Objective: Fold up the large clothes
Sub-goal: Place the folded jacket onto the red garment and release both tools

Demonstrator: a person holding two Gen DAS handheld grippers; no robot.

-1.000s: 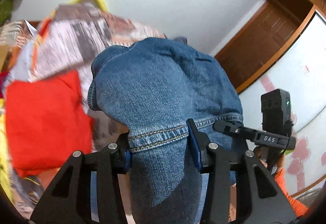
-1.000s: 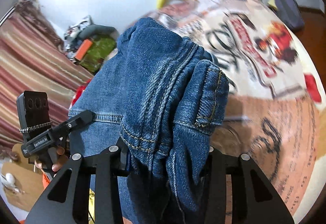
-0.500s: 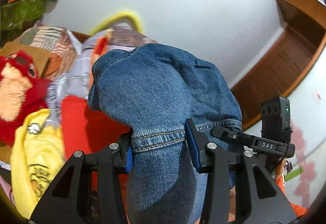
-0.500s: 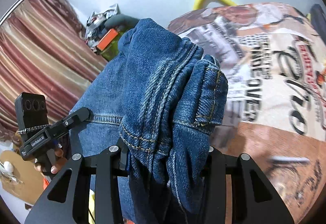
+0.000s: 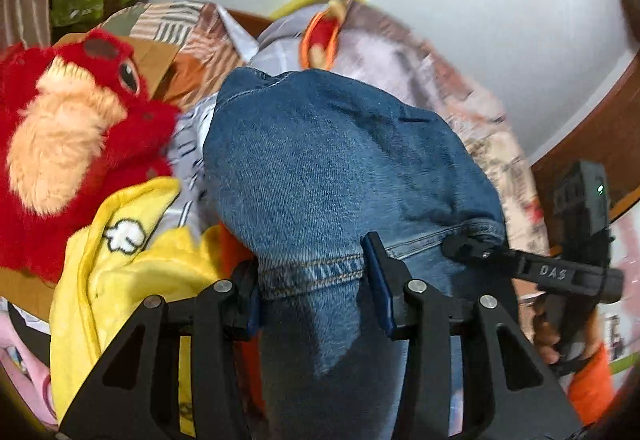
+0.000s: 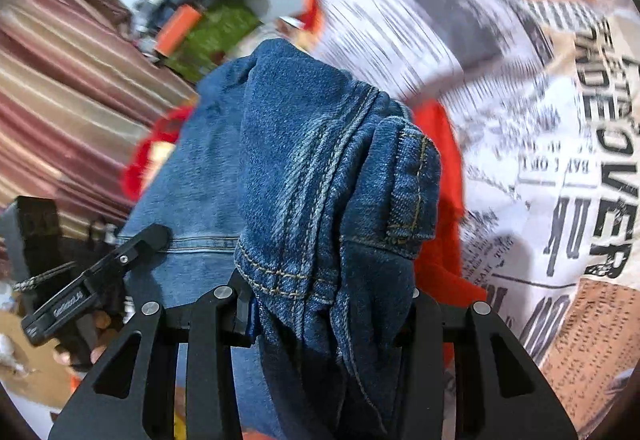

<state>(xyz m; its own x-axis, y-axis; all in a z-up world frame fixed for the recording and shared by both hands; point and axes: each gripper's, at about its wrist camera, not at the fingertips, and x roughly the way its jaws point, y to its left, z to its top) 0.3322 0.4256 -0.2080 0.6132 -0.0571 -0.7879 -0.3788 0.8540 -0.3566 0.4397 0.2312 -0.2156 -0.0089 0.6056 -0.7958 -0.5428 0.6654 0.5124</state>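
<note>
A pair of blue denim jeans fills the middle of both views. My left gripper is shut on a stitched hem of the jeans, and the cloth bulges forward over its fingers. My right gripper is shut on a bunched, seamed part of the jeans. Both hold the jeans up above the bed. The other gripper shows at the edge of each view, at the right in the left wrist view and at the left in the right wrist view.
A bed with a newspaper-print cover lies below. On it are a red plush toy, a yellow garment and a red garment. Striped curtains hang at the left. A wooden door frame is at the right.
Both grippers have tilted downward and toward the bed's clutter with the jeans still held. The plush toy and yellow garment have come into fuller view. The grips are unchanged.
</note>
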